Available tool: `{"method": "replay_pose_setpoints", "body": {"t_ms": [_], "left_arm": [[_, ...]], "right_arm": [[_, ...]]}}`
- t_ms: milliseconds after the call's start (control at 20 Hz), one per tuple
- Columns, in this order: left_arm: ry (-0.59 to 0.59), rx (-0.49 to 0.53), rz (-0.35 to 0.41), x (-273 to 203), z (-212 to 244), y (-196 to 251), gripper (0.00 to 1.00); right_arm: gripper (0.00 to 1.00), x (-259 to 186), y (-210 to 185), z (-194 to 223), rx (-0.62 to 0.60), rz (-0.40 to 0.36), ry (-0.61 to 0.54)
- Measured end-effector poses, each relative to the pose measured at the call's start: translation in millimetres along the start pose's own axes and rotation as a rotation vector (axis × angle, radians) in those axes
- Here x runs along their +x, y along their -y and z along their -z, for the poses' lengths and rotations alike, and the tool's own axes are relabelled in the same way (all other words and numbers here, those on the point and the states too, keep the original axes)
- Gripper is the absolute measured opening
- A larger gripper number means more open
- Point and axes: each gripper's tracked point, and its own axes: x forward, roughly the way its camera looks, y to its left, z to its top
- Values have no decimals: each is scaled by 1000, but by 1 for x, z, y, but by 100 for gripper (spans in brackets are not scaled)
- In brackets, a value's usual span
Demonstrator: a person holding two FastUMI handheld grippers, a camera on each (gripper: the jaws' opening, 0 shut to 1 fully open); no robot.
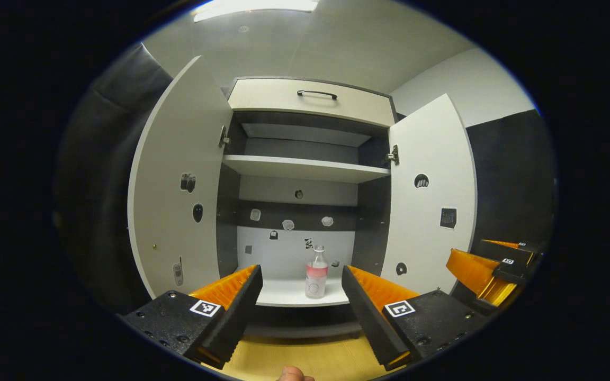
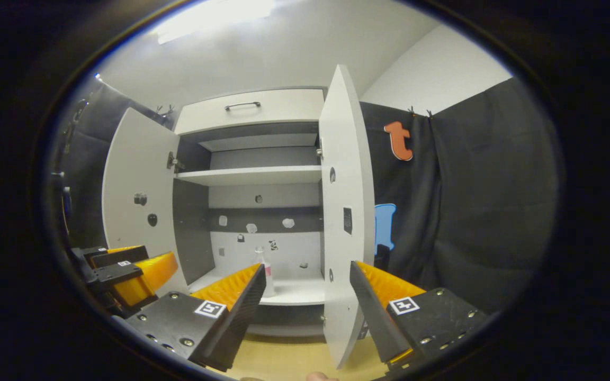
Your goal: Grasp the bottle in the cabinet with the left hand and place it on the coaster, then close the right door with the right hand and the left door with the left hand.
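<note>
Clear plastic bottle (image 1: 316,273) upright on white cabinet (image 1: 305,293) shelf; we hold left gripper (image 1: 301,288) and right gripper (image 2: 306,288) spread wide, empty.

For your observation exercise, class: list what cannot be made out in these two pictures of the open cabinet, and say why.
- Bottle, right gripper view: mostly hidden behind the right tongs' finger.
- Bottle label, left gripper view: too small to read.
- Coaster: its place cannot be told.
- Stickers on the cabinet's back wall: too small to identify.
- Right door, right gripper view: nearly edge-on, its inner face barely visible.
</note>
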Motion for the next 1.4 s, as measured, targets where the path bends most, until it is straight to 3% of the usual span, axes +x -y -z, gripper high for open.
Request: {"method": "replay_pose_setpoints", "body": {"t_ms": [700,800,850,1150,1400], "left_arm": [[-55,-1,-49,-3,20,-10,96],[-59,3,-51,-4,22,-9,96],[-59,6,-50,-2,22,-9,96],[-74,-2,-23,25,30,-2,97],[-59,-1,-11,78,39,-1,97]], "right_arm": [[96,2,-3,5,-16,-21,3],[99,2,-4,7,-24,-27,-1],[96,3,-4,8,-25,-28,-1],[96,2,2,4,-17,-11,7],[96,-3,19,0,-31,37,15]]}}
